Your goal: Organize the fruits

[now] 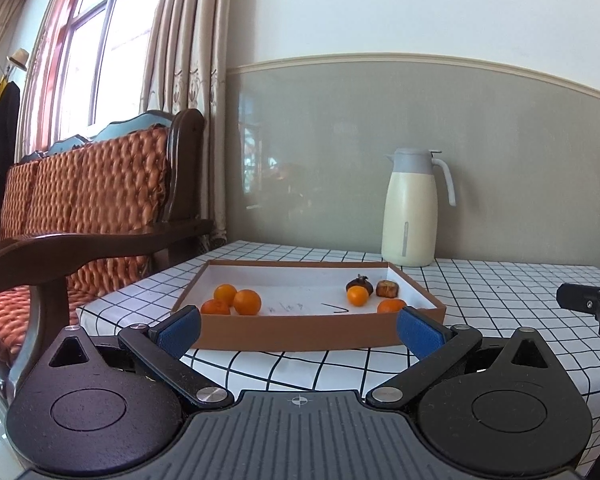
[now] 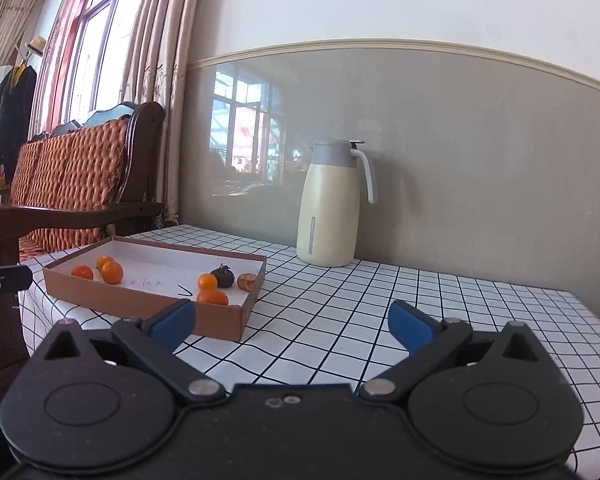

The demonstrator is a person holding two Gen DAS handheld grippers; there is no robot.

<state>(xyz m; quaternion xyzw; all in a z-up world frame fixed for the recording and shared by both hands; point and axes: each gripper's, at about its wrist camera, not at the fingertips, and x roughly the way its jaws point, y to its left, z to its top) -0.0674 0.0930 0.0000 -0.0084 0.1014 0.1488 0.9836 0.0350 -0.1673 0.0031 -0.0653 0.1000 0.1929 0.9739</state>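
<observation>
Your left gripper (image 1: pixel 298 330) has its fingers apart, and the box (image 1: pixel 300 330) with oranges (image 1: pixel 247 302) lies just beyond them. Your right gripper (image 2: pixel 292 326) fingers are apart too, over bare tabletop (image 2: pixel 340 320).

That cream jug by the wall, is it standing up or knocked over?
Standing up. The jug rests on its flat base on the checked tablecloth, with its grey lid on top and its handle running vertically.
</observation>
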